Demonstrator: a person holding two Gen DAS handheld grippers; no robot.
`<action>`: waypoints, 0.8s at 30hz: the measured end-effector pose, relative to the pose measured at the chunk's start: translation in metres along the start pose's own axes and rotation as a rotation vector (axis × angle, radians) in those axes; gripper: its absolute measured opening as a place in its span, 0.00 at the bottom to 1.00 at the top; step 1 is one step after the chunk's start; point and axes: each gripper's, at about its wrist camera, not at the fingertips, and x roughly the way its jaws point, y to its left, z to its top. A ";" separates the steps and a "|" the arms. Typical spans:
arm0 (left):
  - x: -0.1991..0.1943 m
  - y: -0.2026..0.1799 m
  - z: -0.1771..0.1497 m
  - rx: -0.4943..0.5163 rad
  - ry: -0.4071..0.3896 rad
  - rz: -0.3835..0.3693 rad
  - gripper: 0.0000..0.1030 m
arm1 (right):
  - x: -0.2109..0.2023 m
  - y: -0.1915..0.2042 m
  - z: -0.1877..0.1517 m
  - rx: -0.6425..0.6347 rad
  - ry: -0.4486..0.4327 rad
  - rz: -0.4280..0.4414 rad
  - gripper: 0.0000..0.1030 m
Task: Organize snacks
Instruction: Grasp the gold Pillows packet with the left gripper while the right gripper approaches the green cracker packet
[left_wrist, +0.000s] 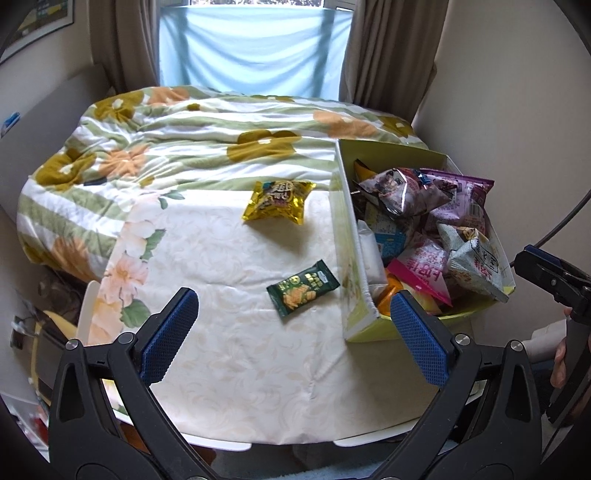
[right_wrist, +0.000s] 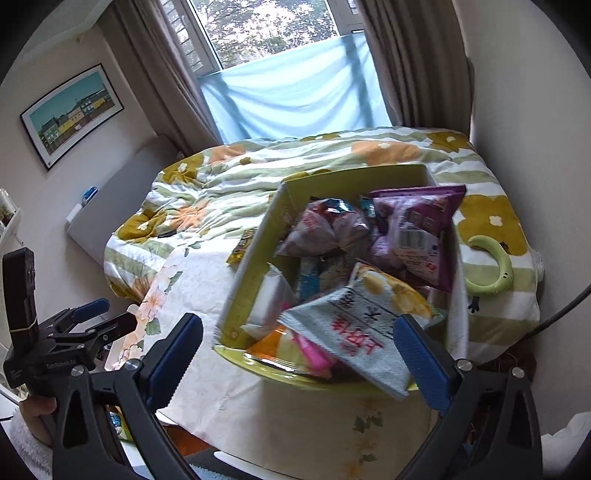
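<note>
A yellow-green cardboard box (left_wrist: 347, 221) (right_wrist: 251, 269), heaped with snack packets, stands on the right of the cream floral tablecloth (left_wrist: 240, 350). A grey-white packet with red characters (right_wrist: 354, 332) (left_wrist: 476, 262) lies on top, hanging over the box's near rim. My right gripper (right_wrist: 298, 325) (left_wrist: 546, 273) hovers over that rim, open wide, pads clear of the packet. Left of the box lie a yellow packet (left_wrist: 277, 201) (right_wrist: 240, 247) and a dark green packet (left_wrist: 303, 288). My left gripper (left_wrist: 293, 301) (right_wrist: 99, 317) is open above the cloth near the green packet, holding nothing.
A flowered quilt (left_wrist: 166, 147) covers the bed behind the table. A green curved object (right_wrist: 491, 273) rests on the quilt right of the box. A person's hand (right_wrist: 37, 406) grips the left handle. The table's front edge (left_wrist: 221, 443) is close below.
</note>
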 end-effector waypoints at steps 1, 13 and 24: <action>0.000 0.004 0.002 0.003 -0.005 -0.001 1.00 | 0.001 0.006 0.001 -0.004 -0.002 0.002 1.00; 0.020 0.062 0.073 0.251 -0.050 -0.077 1.00 | 0.033 0.087 0.018 0.058 -0.045 -0.081 1.00; 0.116 0.089 0.128 0.657 0.049 -0.289 1.00 | 0.091 0.144 0.021 0.271 -0.044 -0.251 1.00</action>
